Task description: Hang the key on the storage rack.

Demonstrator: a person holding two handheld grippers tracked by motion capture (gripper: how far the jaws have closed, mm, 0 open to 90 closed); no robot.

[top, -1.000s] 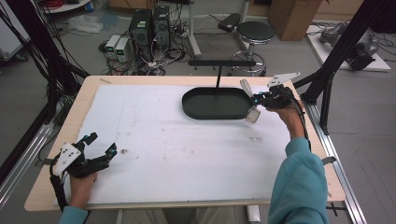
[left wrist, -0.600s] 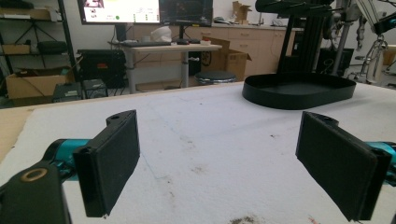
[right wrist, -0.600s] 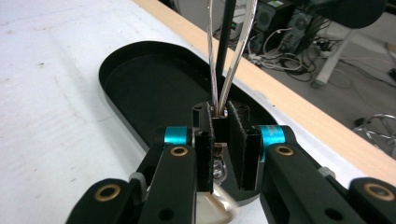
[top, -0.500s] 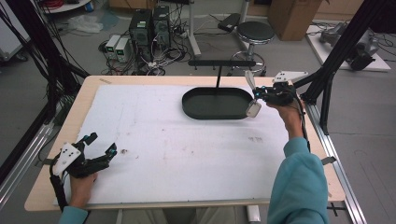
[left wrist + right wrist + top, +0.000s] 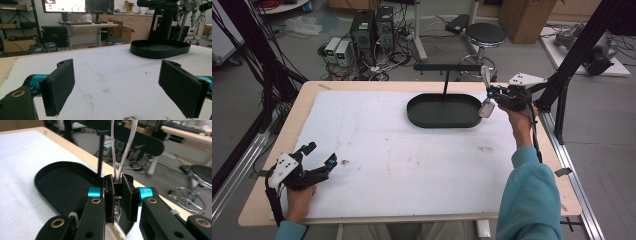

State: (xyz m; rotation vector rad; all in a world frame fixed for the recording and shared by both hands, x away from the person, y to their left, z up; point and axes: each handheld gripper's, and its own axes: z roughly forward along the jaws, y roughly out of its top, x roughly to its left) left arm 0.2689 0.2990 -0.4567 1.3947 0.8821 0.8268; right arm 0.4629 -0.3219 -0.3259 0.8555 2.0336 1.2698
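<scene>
The right gripper was clamped on a small metal thing with two silvery loops or prongs rising from between its jaws, and a pale piece hung below it. It was held at the right end of the black tray, just under the crossbar of the stand that rises from the tray's far side. That height and spot suggested the piece was meant to be hung on the bar or lowered into the tray (I could not tell which).

The left gripper rested low at the near left corner of the white mat, jaws spread wide and holding nothing, probably parked out of the way.

What the held thing was stayed hard to make out: the pads covered its middle, the frame cut off its top, and from above it was small and blurred. Whether it touched the tray rim was also unclear.
</scene>
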